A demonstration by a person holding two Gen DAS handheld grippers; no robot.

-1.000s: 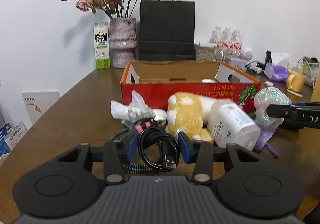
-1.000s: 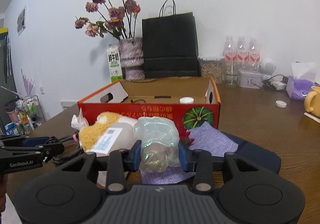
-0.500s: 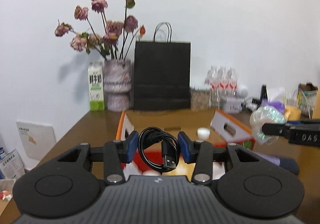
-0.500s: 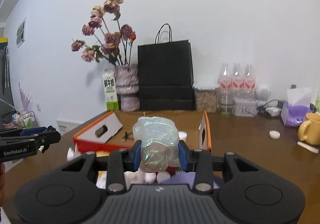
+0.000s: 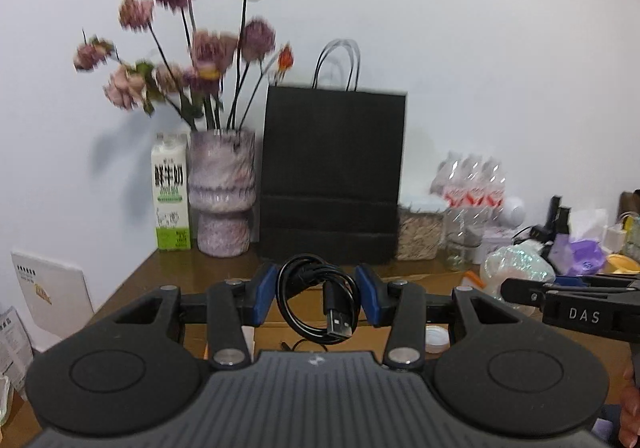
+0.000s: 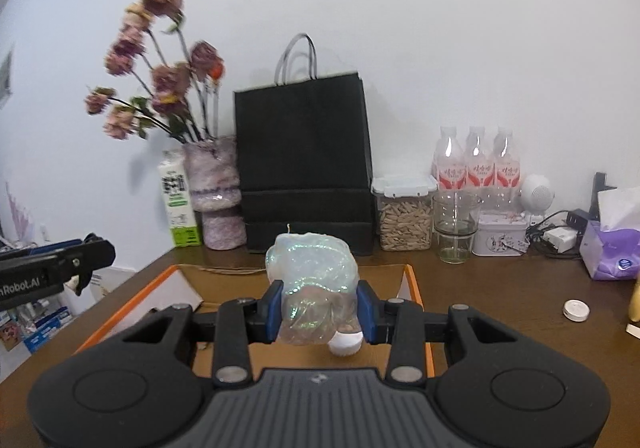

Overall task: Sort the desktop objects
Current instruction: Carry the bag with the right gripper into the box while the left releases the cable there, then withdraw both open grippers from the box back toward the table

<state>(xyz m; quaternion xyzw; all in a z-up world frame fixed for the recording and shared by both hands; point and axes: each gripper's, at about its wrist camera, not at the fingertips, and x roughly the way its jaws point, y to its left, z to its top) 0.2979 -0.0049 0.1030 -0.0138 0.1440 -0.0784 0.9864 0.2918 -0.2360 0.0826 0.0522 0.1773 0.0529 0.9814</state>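
My left gripper (image 5: 318, 302) is shut on a coiled black USB cable (image 5: 310, 302), its plug hanging at the lower right of the coil. It hangs over the open cardboard box (image 5: 360, 332). My right gripper (image 6: 319, 306) is shut on an iridescent shimmery wrapped candle (image 6: 312, 276) with a short wick on top, above the orange-rimmed box (image 6: 416, 284). A white cap (image 6: 345, 344) lies on the box floor just below it. In the left wrist view the right gripper (image 5: 516, 290) shows at the right edge with the candle (image 5: 516, 270). The left gripper's finger (image 6: 80, 254) shows at the left edge of the right wrist view.
Against the wall stand a milk carton (image 5: 170, 193), a vase of dried flowers (image 5: 222, 189), a black paper bag (image 6: 304, 163), a seed jar (image 6: 404, 217), water bottles (image 6: 476, 163), a glass (image 6: 454, 230) and a tissue pack (image 6: 612, 248). A small round cap (image 6: 576, 310) lies on the wooden table (image 6: 500, 288).
Both grippers rose from the pile in front of the box and moved forward over the open box, each keeping its hold. The plush toy, bottle and purple cloth dropped out of view.
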